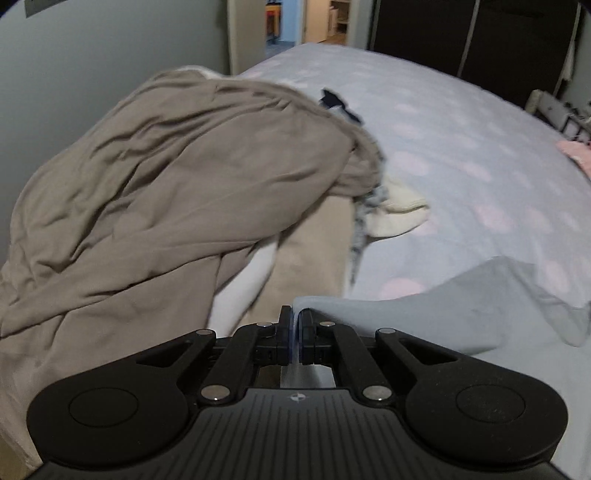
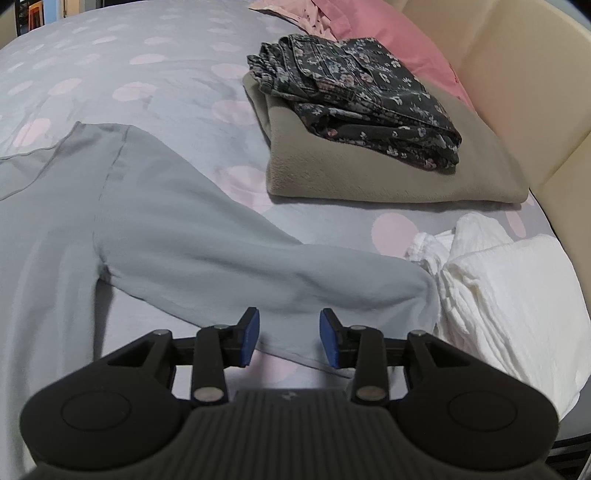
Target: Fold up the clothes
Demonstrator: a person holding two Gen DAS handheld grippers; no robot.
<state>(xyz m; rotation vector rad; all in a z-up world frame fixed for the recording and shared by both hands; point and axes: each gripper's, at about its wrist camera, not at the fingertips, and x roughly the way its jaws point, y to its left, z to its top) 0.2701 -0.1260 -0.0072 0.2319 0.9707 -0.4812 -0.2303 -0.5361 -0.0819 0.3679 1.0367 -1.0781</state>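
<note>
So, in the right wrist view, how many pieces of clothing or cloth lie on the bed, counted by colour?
Light grey-blue: 1, the long-sleeved top
Dark floral: 1, the folded trousers
Olive: 1, the folded garment under them
White: 1, the crinkled cloth
Pink: 1, the fabric at the far edge
Total: 5

hidden: my taupe pile [image 1: 166,177] covers clothes beneath, only scraps show | cut off: pale blue top [image 2: 155,236] leaves frame left | blurred: doorway, top centre [image 1: 317,18]
</note>
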